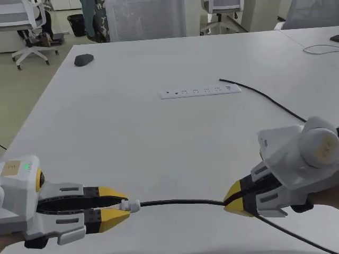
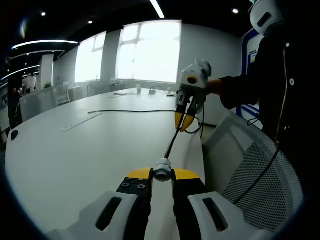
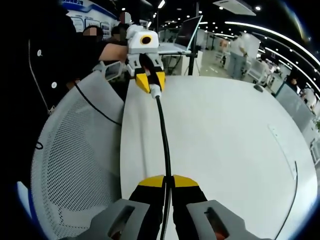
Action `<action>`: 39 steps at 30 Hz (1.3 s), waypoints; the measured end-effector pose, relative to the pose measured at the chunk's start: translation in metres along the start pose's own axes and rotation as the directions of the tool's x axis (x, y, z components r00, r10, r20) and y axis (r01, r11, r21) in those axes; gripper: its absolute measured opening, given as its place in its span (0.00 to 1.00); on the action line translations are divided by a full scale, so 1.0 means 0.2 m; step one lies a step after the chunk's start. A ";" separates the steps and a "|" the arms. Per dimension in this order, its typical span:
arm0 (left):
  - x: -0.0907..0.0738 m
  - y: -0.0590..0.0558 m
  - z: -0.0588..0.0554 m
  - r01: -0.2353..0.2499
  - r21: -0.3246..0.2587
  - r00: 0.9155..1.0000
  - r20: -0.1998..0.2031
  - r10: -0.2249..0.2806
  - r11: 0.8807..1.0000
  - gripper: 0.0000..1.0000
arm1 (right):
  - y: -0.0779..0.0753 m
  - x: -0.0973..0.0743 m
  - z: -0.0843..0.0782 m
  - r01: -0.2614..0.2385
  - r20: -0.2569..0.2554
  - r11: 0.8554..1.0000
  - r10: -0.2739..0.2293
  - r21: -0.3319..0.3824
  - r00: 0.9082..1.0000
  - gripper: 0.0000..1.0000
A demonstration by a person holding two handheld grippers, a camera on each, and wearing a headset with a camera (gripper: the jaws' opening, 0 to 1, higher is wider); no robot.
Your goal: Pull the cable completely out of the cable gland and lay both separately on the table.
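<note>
**Cable gland**: small, pale grey-white, round-bodied. It sits at 7 o'clock in the head view, held up off the table by its near edge. The cable sits in it and leaves its end toward 3 o'clock.

**Cable**: thin and black. It runs nearly straight and level from the gland toward 3 o'clock, passes between the right gripper's jaws and trails on toward 5 o'clock, out of the head view's lower right corner.

**Left gripper**: white body, black jaws, yellow tips. It is at 8 o'clock in the head view and points toward 3 o'clock. The jaws are drawn in to a narrow gap and pinch the gland between the yellow tips. In the left gripper view the gland sits at the very tips, with the cable leading off toward 12 o'clock.

**Right gripper**: same make, at 4 o'clock in the head view, pointing toward 9 o'clock and facing the left gripper. The jaws are all but together, with the cable clamped between the tips. A bare stretch of cable lies between it and the gland.

**Table**: white and broad.

**Power strip**: white and long, lying flat at 12 o'clock from the held cable, well apart from it.

**Second black lead**: runs from beside the strip's right end toward 4 o'clock and goes behind the right gripper. Whether it is the same cable cannot be told.

**Mouse**: dark, at 11 o'clock near the table's far left edge.

**Mesh chair**: pale grey mesh, just beside the table edge, at 8 o'clock in the right gripper view.

**Office chairs**: white, on the floor beyond the table, at 10 o'clock.
</note>
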State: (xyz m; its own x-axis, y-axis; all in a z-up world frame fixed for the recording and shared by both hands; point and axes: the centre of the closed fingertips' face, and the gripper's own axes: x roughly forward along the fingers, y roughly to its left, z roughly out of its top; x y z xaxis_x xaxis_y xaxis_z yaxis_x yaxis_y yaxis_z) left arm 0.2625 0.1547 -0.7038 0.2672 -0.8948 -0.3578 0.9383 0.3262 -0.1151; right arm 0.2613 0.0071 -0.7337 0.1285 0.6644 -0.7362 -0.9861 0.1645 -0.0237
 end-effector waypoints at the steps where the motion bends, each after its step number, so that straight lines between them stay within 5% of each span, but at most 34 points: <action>1: -0.01 0.00 0.00 -0.003 -0.004 1.000 0.003 0.003 1.000 0.15 | 0.00 0.00 0.00 -0.002 0.001 1.000 0.002 0.002 1.000 0.00; 20: -0.23 0.03 -0.19 -0.117 -0.076 0.993 0.006 0.118 0.990 0.15 | -0.05 0.08 -0.01 0.002 -0.076 1.000 -0.001 0.016 0.997 0.00; 32: -0.37 0.03 -0.35 -0.181 -0.149 0.983 0.012 0.185 0.972 0.15 | -0.12 0.26 0.21 0.002 -0.049 1.000 -0.001 0.022 0.999 0.00; 39: -0.46 0.04 -0.46 -0.241 -0.192 0.969 0.014 0.248 0.951 0.15 | -0.14 0.39 0.35 -0.015 -0.043 1.000 0.015 0.002 0.999 0.00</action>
State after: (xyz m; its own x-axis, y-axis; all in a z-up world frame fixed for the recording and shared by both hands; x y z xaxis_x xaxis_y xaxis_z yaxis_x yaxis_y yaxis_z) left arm 0.2259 0.2678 -0.7564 0.4946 -0.7901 -0.3620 0.7861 0.5844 -0.2015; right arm 0.3066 0.1042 -0.7429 0.1094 0.6349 -0.7648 -0.9877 0.1558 -0.0119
